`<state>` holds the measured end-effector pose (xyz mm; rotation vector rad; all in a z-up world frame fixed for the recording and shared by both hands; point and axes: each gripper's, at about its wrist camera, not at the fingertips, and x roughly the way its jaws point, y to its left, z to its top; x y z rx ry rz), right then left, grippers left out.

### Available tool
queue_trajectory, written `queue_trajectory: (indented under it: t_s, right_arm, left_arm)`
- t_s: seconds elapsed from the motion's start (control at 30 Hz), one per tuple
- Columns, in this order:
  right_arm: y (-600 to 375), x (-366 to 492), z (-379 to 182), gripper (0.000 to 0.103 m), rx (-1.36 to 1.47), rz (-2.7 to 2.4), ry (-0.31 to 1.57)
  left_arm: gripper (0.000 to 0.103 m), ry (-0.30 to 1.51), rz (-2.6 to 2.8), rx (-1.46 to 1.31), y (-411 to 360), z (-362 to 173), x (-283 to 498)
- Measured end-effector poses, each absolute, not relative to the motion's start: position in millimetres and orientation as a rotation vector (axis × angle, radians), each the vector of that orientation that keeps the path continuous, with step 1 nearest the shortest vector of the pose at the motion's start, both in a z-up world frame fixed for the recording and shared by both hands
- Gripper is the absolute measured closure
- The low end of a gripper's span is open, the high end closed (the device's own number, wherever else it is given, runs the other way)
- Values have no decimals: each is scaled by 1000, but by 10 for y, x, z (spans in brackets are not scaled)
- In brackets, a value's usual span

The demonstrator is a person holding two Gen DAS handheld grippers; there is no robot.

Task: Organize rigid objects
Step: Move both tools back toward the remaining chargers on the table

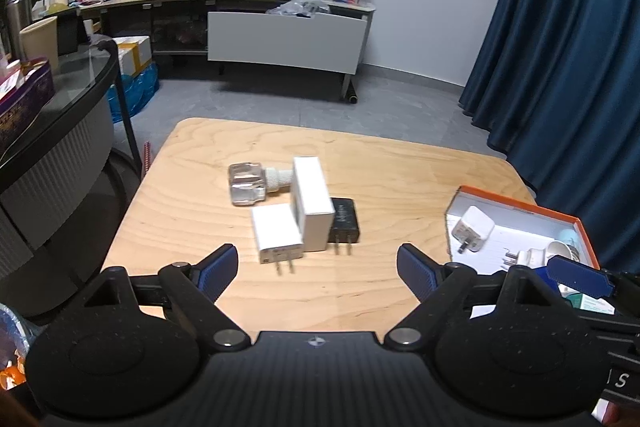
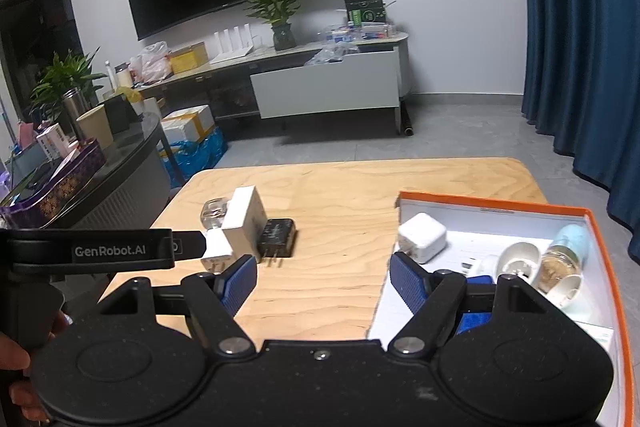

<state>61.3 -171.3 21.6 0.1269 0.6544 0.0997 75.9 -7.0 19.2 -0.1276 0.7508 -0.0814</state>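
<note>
While both hand-held grippers hover over the near edge of the wooden table, nothing is gripped in either; left gripper has its blue-padded fingers spread wide with only bare tabletop between them. Left to right on the table: a clear glass bottle lies on its side, its ribbed white cap touching a tall white box; a white two-prong charger lies flat just in front of the bottle and against the box's left face, prongs toward the camera; a black two-prong charger lies flat against the box's right side, prongs also toward the camera. Well apart to the right sits an orange-rimmed open box with a white interior; inside it, a white cube plug adapter near the far-left corner, a white round plug further right, and a clear bottle with pale blue cap against the right wall; contents nearer the camera are hidden behind gripper hardware. Right gripper is likewise released, fingers spread, its right finger over the orange-rimmed box's left edge, its left finger over bare wood.
</note>
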Motion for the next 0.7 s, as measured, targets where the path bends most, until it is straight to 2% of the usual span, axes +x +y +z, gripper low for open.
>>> queue_trajectory:
  t_s: [0.7]
  right_arm:
    - [-1428,782,47,15,113,162,694]
  left_arm:
    - [13,785,19,-196,416,9,767]
